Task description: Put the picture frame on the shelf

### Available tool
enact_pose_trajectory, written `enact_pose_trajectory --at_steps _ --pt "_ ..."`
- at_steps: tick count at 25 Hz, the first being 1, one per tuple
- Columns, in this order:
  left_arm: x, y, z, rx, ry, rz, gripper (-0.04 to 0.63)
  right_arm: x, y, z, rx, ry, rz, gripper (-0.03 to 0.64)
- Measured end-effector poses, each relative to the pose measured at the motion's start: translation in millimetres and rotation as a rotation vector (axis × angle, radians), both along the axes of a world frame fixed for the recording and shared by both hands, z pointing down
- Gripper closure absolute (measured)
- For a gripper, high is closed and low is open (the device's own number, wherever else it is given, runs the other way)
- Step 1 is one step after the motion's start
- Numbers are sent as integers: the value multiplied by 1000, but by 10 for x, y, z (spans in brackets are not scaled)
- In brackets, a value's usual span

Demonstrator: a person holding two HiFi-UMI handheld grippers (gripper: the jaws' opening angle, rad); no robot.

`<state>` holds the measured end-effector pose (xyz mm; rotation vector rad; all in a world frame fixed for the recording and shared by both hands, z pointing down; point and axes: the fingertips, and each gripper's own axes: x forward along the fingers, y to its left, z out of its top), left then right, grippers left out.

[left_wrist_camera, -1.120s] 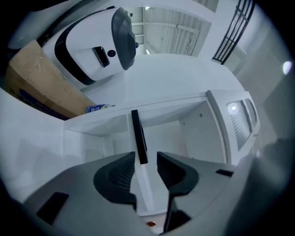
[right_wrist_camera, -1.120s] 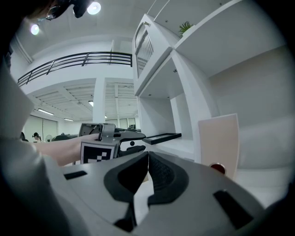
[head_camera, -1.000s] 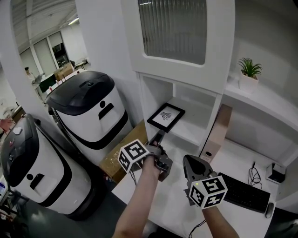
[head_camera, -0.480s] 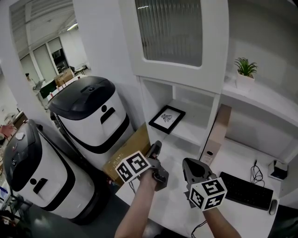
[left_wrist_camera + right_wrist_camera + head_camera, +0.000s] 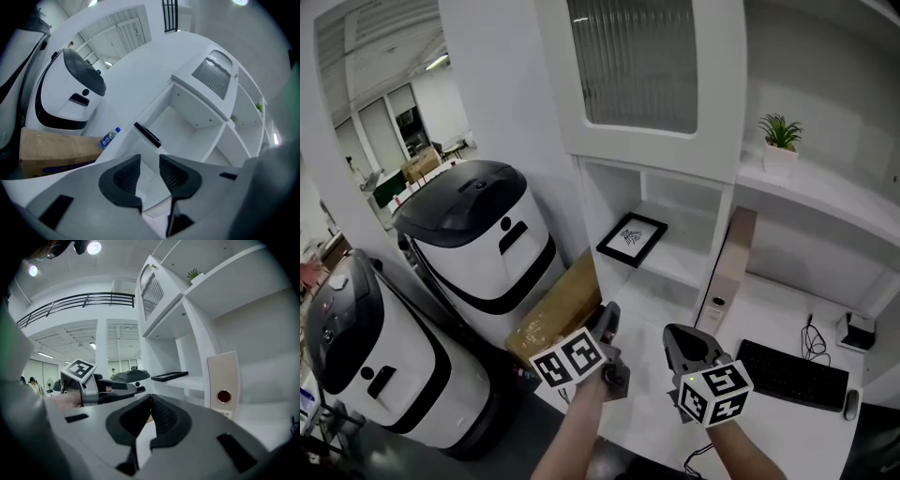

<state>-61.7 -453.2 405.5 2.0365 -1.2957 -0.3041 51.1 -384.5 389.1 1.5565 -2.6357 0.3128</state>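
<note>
Left gripper (image 5: 149,161): held low over the near edge of the desk, marker cube facing up toward the head camera. Its jaws stand apart with a clear gap and nothing is between them — only white desk and shelf show through.
Right gripper (image 5: 150,401): just beside the left one, on its right. Its jaws are closed together at the tips and it holds nothing.
Desk (image 5: 773,314): white, with both grippers over its near left part.
Box (image 5: 553,314): brown cardboard, against the left side of the desk, below the left gripper.
Bottle (image 5: 108,138): small, blue label, lying beside the box; seen only in the left gripper view.
Keyboard (image 5: 794,375): black, on the desk to the right of the right gripper.
Binder (image 5: 727,272): pale, standing upright on the desk, touching the right side of the shelf unit.
Frame (image 5: 632,239): black with a white picture, lying flat on the shelf (image 5: 684,270) in the low open compartment, toward its left front — well apart from both grippers.
Cabinet door (image 5: 637,61): white with ribbed glass, straight above that compartment.
Plant (image 5: 780,141): small, in a white pot, on the higher ledge to the right.
Machines (image 5: 478,239): two white units with black tops, on the floor to the left.
</note>
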Motion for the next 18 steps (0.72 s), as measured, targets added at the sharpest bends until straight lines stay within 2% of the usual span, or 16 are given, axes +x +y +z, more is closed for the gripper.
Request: enact_pose_trajectory --at_steps 10,18 --pt "-150 457 61 76 -247 36 509 -52 321 107 -31 -23 37 615" --pt "-267 776 144 99 -344 67 530 -152 549 219 -55 -28 56 615"
